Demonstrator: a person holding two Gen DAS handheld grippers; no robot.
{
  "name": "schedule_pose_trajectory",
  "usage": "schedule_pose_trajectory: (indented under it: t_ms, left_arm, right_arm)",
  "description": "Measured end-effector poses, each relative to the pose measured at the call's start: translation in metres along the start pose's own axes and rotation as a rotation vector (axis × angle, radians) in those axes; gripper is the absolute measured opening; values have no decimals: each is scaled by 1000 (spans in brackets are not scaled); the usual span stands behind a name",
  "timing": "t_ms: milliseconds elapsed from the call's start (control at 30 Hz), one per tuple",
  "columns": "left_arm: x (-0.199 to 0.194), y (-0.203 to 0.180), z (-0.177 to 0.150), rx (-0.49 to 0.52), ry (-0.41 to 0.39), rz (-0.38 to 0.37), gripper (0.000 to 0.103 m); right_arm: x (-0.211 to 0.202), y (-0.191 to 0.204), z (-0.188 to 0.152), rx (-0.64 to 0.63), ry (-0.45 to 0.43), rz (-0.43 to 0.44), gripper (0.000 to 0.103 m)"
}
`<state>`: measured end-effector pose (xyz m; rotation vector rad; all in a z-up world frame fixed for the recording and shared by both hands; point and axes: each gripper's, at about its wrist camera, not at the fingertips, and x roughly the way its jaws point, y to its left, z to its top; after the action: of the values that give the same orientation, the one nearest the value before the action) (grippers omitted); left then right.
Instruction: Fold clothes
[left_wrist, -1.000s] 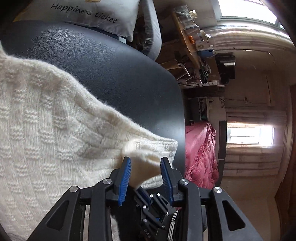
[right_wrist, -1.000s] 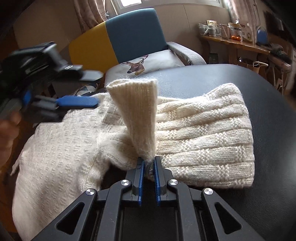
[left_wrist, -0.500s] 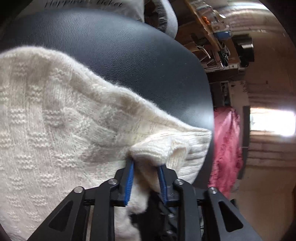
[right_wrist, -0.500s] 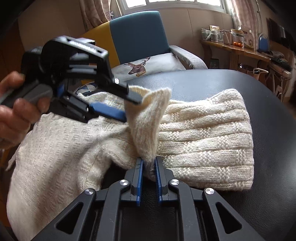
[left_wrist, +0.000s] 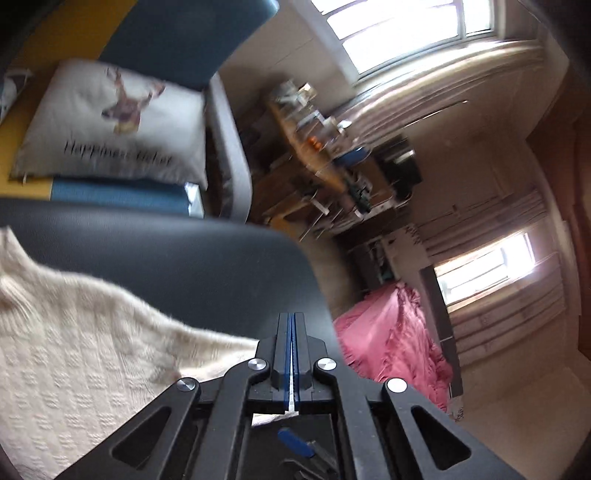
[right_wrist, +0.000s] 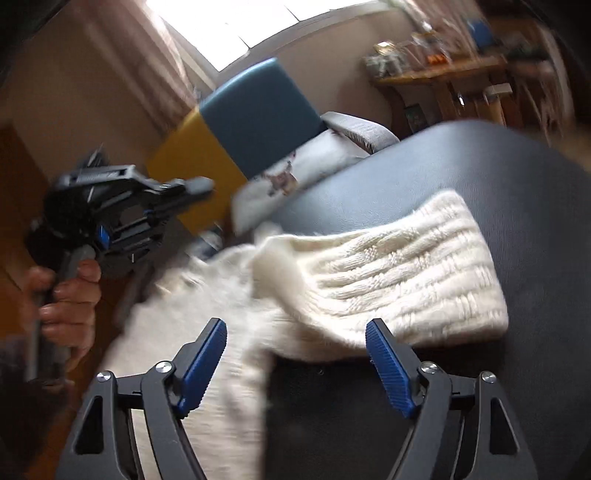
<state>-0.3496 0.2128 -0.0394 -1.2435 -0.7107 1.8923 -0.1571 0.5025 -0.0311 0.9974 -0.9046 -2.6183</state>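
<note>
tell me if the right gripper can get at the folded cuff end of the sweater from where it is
Probably yes. The right gripper has its jaws opening with nothing between them, and the sweater lies bare on the black table just ahead; the left gripper is off to the side.

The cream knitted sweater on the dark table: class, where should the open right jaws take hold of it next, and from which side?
Grip the sweater's thick folded near edge, coming from the table's near side. That edge bulges just ahead of the right gripper, whose jaws are opening with nothing pinched.
</note>
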Motion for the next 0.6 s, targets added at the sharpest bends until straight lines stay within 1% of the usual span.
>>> schedule_pose_trajectory:
  t_ms: [33,100,133,167,233,333,367,467,533,600]
  left_arm:
    - [-2,3,1,1,28,10,0]
    - [-6,9,4,4,83,31,1]
    - [-3,15,2,-7,122,49,7]
    - [3,25,-3,-32,165,46,12]
    - [21,49,-18,-105,233,33,16]
    - [50,86,-43,-220,327,20,19]
    - [60,96,-50,-253,348,17,20]
    - [79,107,-66,-289,376,1,22]
    - [91,109,-71,-293,394,3,24]
    - [99,108,-85,-279,405,31,24]
  right_arm:
    - [-3,-2,-3,39,1,20,79]
    - [-7,-7,-10,104,12,21,80]
    - [-8,-10,-15,132,14,16,80]
    - [-10,-13,-19,157,12,20,80]
    - [-12,-18,-26,204,6,48,80]
    - [-14,-17,-34,234,2,71,82]
    - [-14,-16,-36,233,6,72,83]
    - [-12,-14,-37,233,20,76,84]
    - [-11,-14,-37,225,22,69,84]
    - [-10,-18,-36,235,21,72,85]
